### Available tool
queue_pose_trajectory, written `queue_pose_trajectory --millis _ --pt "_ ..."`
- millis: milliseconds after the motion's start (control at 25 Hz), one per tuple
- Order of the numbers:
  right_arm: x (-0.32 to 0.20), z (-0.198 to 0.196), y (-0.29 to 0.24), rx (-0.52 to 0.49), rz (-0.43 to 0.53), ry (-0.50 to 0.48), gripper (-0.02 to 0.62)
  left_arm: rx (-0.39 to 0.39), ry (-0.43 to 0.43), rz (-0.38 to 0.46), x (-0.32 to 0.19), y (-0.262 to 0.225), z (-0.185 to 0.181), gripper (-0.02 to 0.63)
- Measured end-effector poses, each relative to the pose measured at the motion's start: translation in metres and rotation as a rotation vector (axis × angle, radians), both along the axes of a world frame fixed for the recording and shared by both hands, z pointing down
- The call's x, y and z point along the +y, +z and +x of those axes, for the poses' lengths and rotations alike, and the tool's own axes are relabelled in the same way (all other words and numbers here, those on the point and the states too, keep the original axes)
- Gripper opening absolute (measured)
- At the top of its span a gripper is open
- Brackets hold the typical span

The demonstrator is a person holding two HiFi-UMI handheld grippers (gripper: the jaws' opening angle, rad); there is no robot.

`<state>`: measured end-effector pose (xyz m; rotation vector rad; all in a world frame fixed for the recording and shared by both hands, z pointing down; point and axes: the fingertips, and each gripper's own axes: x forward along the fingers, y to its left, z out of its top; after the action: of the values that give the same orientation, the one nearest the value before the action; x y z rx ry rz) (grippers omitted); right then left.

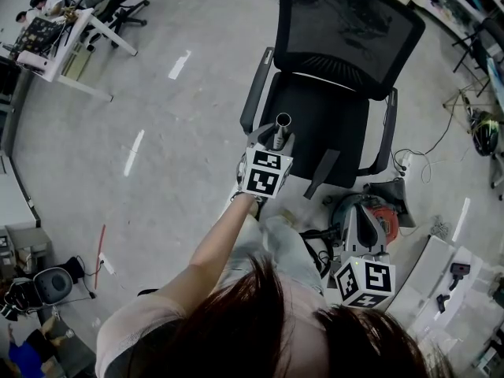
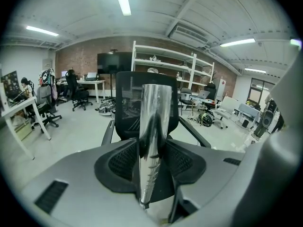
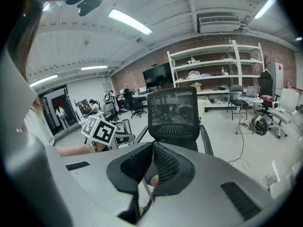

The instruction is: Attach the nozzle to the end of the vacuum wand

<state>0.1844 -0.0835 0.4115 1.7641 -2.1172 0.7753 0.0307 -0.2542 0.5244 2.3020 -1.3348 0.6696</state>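
Note:
My left gripper point(image 1: 276, 142) is shut on a shiny metal vacuum wand point(image 1: 281, 127), held in front of the black office chair point(image 1: 331, 69) with its open end pointing away from me. In the left gripper view the wand point(image 2: 154, 126) runs up between the pads, and the left gripper point(image 2: 152, 148) pinches it. My right gripper point(image 1: 358, 225) hangs low at the right, above the vacuum body, with its jaws shut point(image 3: 150, 148) and nothing clearly held. A dark flat elongated part point(image 1: 323, 172), possibly the nozzle, leans at the chair seat's front edge.
A vacuum body point(image 1: 376, 209) with orange trim and cables sits on the floor right of the chair. White panels with small tools point(image 1: 453, 278) lie at far right. Desks point(image 1: 63, 38) stand at upper left, and shelves point(image 2: 165, 60) line the back wall.

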Motion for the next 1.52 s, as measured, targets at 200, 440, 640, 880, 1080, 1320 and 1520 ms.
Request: queue_pose_trajectory --millis 200,440,640,880,1080,1320,1520 --pt "0.001 0.004 0.003 -0.002 -0.008 0.013 0.028 -0.011 -0.01 0.012 -0.005 0.001 0.002 0.16" --pt "0.0 0.005 0.012 -0.023 -0.02 0.011 0.028 -0.023 -0.018 0.024 -0.005 0.004 0.002 0.16" --pt "-0.003 0.005 0.031 -0.083 -0.035 0.008 0.028 -0.03 -0.01 0.04 -0.005 0.003 0.001 0.16" --pt "-0.004 0.016 0.067 -0.119 -0.082 -0.017 0.028 -0.035 -0.013 0.062 -0.004 0.001 0.002 0.158" --pt "0.002 0.027 0.109 -0.154 -0.127 -0.032 0.028 -0.034 -0.02 0.08 -0.002 0.002 0.005 0.158" --pt "0.006 0.036 0.157 -0.186 -0.171 -0.056 0.028 -0.029 -0.03 0.101 -0.003 0.004 0.005 0.158" --pt "0.007 0.037 0.199 -0.229 -0.211 -0.073 0.028 -0.02 -0.032 0.113 -0.003 0.008 0.007 0.158"
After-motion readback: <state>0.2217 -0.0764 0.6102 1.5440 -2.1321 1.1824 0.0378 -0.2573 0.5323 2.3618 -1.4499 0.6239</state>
